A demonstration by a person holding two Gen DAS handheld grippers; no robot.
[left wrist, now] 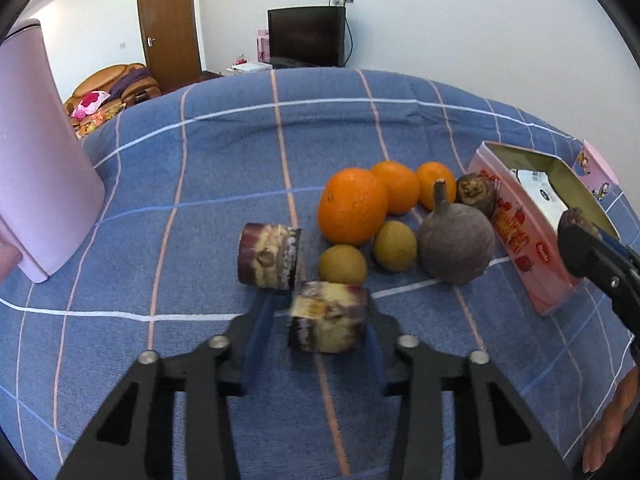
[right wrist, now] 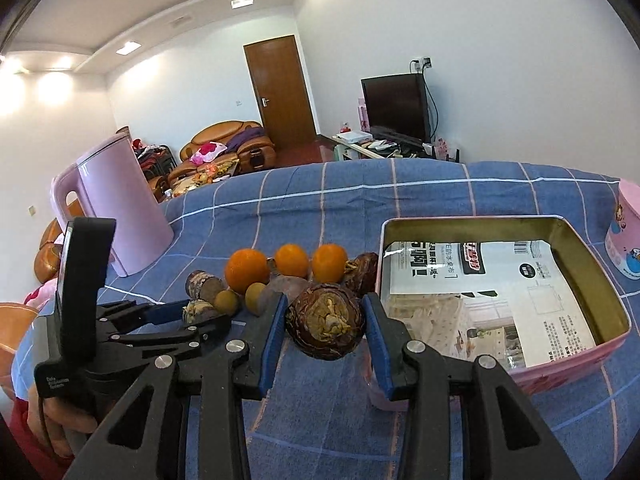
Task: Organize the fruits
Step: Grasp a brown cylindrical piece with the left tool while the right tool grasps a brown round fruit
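Observation:
On the blue checked cloth lie three oranges (left wrist: pixel 352 204), two small yellow-green fruits (left wrist: pixel 394 245), a large dull purple fruit with a stem (left wrist: pixel 456 242), a brown round fruit (left wrist: pixel 476 190) and a cut purple-and-cream chunk (left wrist: pixel 270 256). My left gripper (left wrist: pixel 320 316) has a second such chunk (left wrist: pixel 328 318) between its fingers; it looks blurred and the grip is unclear. My right gripper (right wrist: pixel 325 326) is shut on a brown round fruit (right wrist: pixel 326 326), held beside the left wall of the open pink tin (right wrist: pixel 600 332). The tin (left wrist: pixel 516 236) holds only printed packets.
A tall pink jug (left wrist: pixel 44 152) stands at the left on the cloth. A pink round container (right wrist: pixel 626 236) stands behind the tin at the right. Beyond the table's far edge are a sofa, a door and a TV.

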